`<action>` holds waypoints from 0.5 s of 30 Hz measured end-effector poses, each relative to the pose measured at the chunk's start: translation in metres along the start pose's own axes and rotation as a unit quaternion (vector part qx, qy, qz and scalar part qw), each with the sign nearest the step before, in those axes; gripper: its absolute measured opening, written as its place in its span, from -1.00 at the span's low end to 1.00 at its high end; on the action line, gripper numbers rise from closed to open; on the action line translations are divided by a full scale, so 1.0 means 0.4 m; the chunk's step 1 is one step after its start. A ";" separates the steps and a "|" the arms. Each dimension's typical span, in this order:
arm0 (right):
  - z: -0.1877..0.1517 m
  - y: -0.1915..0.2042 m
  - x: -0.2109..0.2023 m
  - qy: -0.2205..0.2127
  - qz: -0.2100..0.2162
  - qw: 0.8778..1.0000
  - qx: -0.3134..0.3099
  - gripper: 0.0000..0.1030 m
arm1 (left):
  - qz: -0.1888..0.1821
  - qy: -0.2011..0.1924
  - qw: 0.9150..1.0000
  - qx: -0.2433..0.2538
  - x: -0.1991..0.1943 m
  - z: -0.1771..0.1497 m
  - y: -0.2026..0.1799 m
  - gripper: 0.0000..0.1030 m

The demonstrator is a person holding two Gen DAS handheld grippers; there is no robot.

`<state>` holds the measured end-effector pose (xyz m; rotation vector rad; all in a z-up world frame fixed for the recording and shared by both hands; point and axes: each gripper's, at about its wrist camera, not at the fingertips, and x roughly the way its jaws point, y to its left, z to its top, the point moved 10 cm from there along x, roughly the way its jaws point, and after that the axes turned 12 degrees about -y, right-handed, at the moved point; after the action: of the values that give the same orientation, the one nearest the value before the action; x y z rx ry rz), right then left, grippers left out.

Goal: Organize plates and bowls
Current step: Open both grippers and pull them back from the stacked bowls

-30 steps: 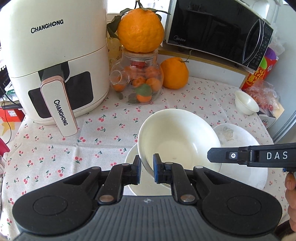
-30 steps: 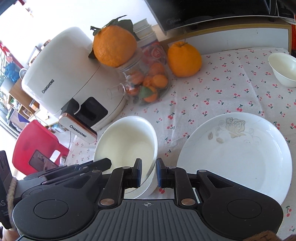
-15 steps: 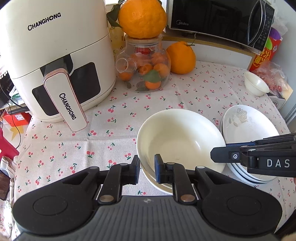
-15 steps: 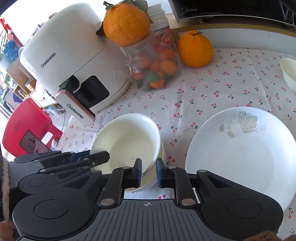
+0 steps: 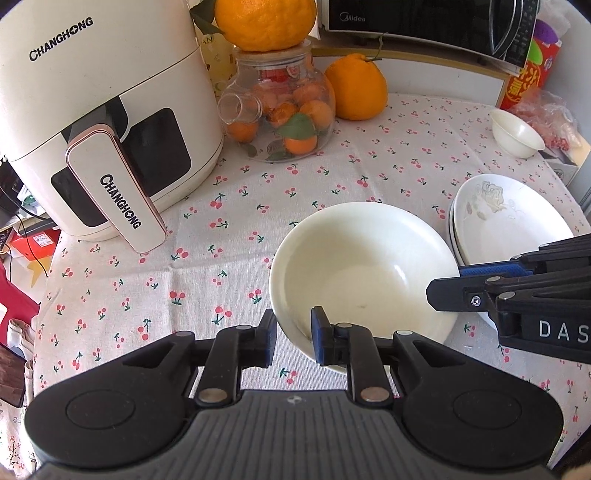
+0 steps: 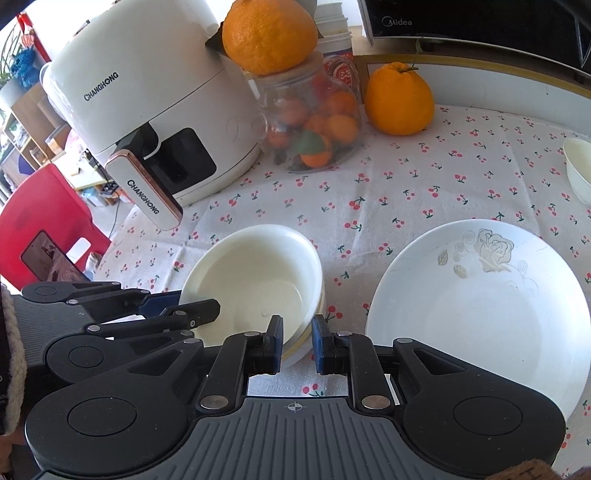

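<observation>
A large white bowl (image 5: 365, 269) (image 6: 255, 273) sits nested in a second bowl (image 6: 318, 306) on the cherry-print cloth. My left gripper (image 5: 294, 341) (image 6: 199, 301) straddles its near-left rim. Its jaws are opening, and the pads look just clear of the wall between them. My right gripper (image 6: 296, 343) (image 5: 448, 284) is shut on the rim at the other side, one finger inside and one outside. A stack of white rose-patterned plates (image 5: 509, 218) (image 6: 476, 306) lies just right of the bowls. A small white bowl (image 5: 517, 133) (image 6: 580, 173) stands far right.
A white air fryer (image 5: 92, 110) fills the back left. Beside it stand a glass jar of oranges (image 5: 288, 107) topped by a big orange, and another orange (image 5: 356, 88). A microwave (image 5: 424, 22) spans the back. Snack packets (image 5: 532, 81) sit at the right; a red chair (image 6: 44, 221) is off the left edge.
The big bowl was tilted and raised over the lower bowl; now it sits level inside it. The left jaws have widened a little around its rim. The right grip is unchanged.
</observation>
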<state>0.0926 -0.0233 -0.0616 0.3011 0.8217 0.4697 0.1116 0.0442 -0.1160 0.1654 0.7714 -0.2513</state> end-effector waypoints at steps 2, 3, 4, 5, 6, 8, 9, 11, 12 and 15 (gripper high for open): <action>-0.003 -0.001 0.002 0.004 -0.002 1.000 -0.001 -0.64 | 0.000 0.003 1.000 0.004 0.002 -0.003 -0.002 -0.61; -0.005 -0.003 0.004 0.006 -0.002 1.000 0.000 -0.64 | 0.000 0.003 1.000 0.006 0.003 -0.003 -0.003 -0.60; -0.007 -0.005 0.005 0.008 -0.004 1.000 0.000 -0.64 | 0.001 0.003 1.000 0.008 0.003 -0.004 -0.003 -0.59; -0.008 -0.007 0.006 0.009 -0.006 1.000 0.000 -0.64 | 0.002 0.003 1.000 0.010 0.003 -0.003 -0.003 -0.59; -0.008 -0.009 0.007 0.010 -0.007 1.000 0.000 -0.64 | 0.003 0.002 1.000 0.012 0.003 -0.003 -0.003 -0.59; -0.008 -0.012 0.008 0.011 -0.008 1.000 0.002 -0.64 | 0.004 0.001 1.000 0.014 0.002 -0.001 -0.002 -0.59; -0.008 -0.013 0.008 0.011 -0.008 1.000 0.003 -0.62 | 0.003 0.001 1.000 0.014 0.002 -0.001 -0.001 -0.59; -0.008 -0.013 0.007 0.011 -0.007 1.000 0.005 -0.56 | 0.004 0.001 1.000 0.012 0.002 0.001 0.001 -0.55; -0.007 -0.013 0.006 0.011 -0.008 1.000 0.005 -0.56 | 0.004 0.001 1.000 0.011 0.002 0.002 0.002 -0.51; -0.005 -0.016 0.004 0.010 -0.008 1.000 0.007 -0.53 | 0.007 0.000 1.000 0.010 0.000 0.005 0.006 -0.41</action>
<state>0.0940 -0.0278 -0.0666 0.3026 0.8465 0.4521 0.1136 0.0460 -0.1145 0.1886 0.7685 -0.2463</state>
